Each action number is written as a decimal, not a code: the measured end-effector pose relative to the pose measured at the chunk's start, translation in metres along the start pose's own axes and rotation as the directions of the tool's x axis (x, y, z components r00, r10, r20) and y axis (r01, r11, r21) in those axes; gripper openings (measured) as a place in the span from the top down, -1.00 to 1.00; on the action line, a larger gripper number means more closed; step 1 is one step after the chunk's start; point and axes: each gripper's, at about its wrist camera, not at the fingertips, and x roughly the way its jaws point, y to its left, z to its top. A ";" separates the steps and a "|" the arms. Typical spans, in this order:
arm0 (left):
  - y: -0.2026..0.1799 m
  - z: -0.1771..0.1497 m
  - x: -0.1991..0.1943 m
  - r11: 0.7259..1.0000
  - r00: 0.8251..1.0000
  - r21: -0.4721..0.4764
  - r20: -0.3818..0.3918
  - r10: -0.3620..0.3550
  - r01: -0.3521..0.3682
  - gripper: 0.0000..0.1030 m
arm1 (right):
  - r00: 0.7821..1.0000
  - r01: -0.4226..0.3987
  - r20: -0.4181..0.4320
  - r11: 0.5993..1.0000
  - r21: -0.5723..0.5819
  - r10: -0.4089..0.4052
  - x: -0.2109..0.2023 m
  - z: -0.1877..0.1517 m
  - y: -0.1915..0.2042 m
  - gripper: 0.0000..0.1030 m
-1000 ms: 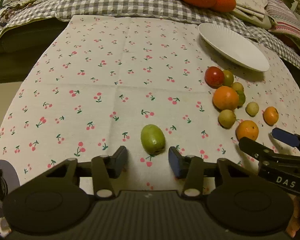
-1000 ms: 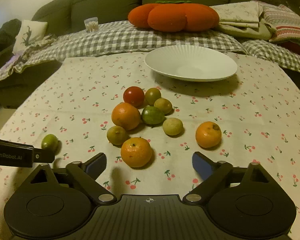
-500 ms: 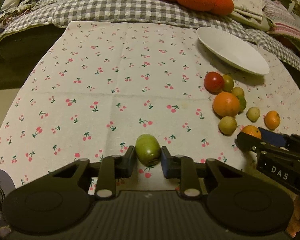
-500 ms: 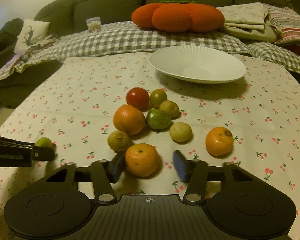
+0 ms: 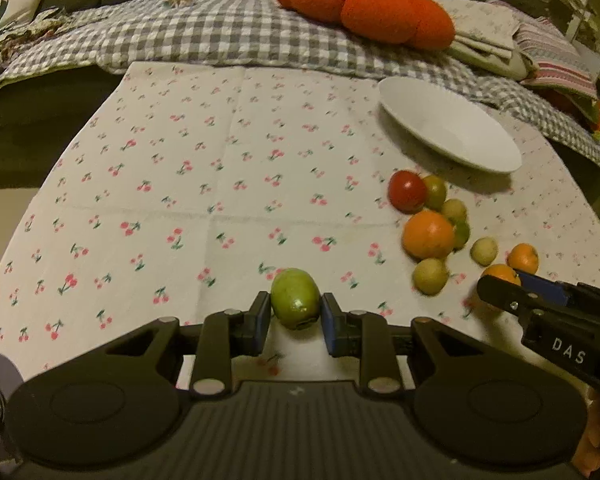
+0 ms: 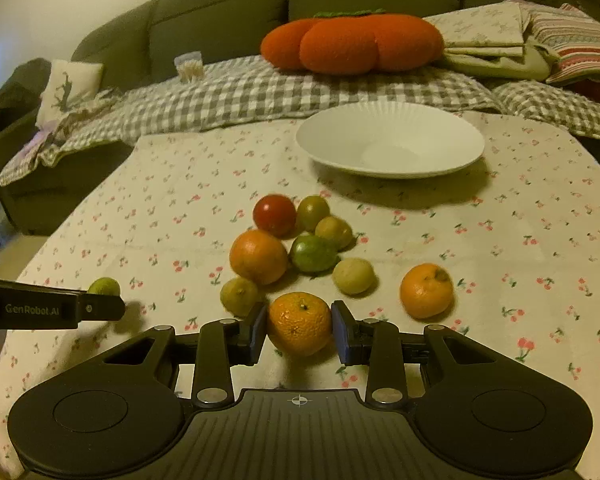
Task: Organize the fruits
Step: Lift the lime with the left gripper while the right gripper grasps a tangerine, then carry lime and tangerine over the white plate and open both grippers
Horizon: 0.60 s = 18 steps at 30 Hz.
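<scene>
My left gripper (image 5: pixel 294 322) is shut on a small green oval fruit (image 5: pixel 295 298) on the cherry-print tablecloth (image 5: pixel 204 200). In the right wrist view the same fruit (image 6: pixel 104 286) peeks out behind the left gripper's finger. The jaws of my right gripper (image 6: pixel 299 330) are closing on a mandarin (image 6: pixel 300 320), both pads touching its sides. Beyond it lie a large orange (image 6: pixel 259 256), a red tomato (image 6: pixel 274 215), a green lime (image 6: pixel 313 253), a second mandarin (image 6: pixel 426 290) and several small yellow-green fruits. A white plate (image 6: pixel 392 106) stands behind the pile with nothing on it.
A sofa with a checked blanket (image 6: pixel 260 92) and an orange pumpkin-shaped cushion (image 6: pixel 352 44) runs along the table's far edge. Folded cloths (image 6: pixel 540 40) lie at the back right. The left half of the tablecloth holds only the green fruit.
Both grippers went from wide open to closed: the left onto the green fruit, the right onto the mandarin. Neither hand has shifted much.
</scene>
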 end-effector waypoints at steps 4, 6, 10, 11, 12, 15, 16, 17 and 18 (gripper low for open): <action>-0.009 0.009 -0.003 1.000 0.999 0.014 0.032 -0.013 0.012 0.51 | 1.000 0.007 0.008 1.000 0.031 -0.007 -0.004 0.006 -0.010 0.37; -0.014 0.015 -0.004 1.000 0.999 0.023 0.044 -0.019 0.018 0.51 | 1.000 0.017 0.009 0.999 0.051 -0.018 -0.004 0.008 -0.017 0.37; -0.025 0.029 -0.004 0.998 0.996 0.046 0.080 -0.038 0.034 0.51 | 1.000 0.016 0.019 0.995 0.103 -0.018 -0.007 0.014 -0.032 0.36; -0.029 0.032 -0.004 0.998 0.995 0.058 0.088 -0.041 0.036 0.51 | 0.999 0.019 0.024 0.994 0.110 -0.022 -0.008 0.016 -0.035 0.37; -0.033 0.036 -0.003 0.997 0.995 0.072 0.094 -0.046 0.039 0.51 | 0.999 0.022 0.030 0.993 0.119 -0.026 -0.009 0.019 -0.038 0.37; -0.046 0.048 0.001 0.993 0.993 0.111 0.106 -0.060 0.049 0.51 | 0.998 0.018 0.051 0.988 0.152 -0.026 -0.011 0.028 -0.049 0.37; -0.050 0.052 0.003 0.991 0.992 0.120 0.109 -0.066 0.053 0.51 | 0.998 0.018 0.057 0.987 0.161 -0.027 -0.011 0.031 -0.052 0.37; -0.053 0.057 0.004 0.990 0.991 0.129 0.113 -0.074 0.059 0.51 | 0.998 0.019 0.063 0.986 0.168 -0.030 -0.011 0.034 -0.057 0.36; -0.058 0.063 0.007 0.988 0.990 0.142 0.116 -0.081 0.064 0.51 | 0.997 0.018 0.069 0.984 0.175 -0.030 -0.010 0.038 -0.060 0.37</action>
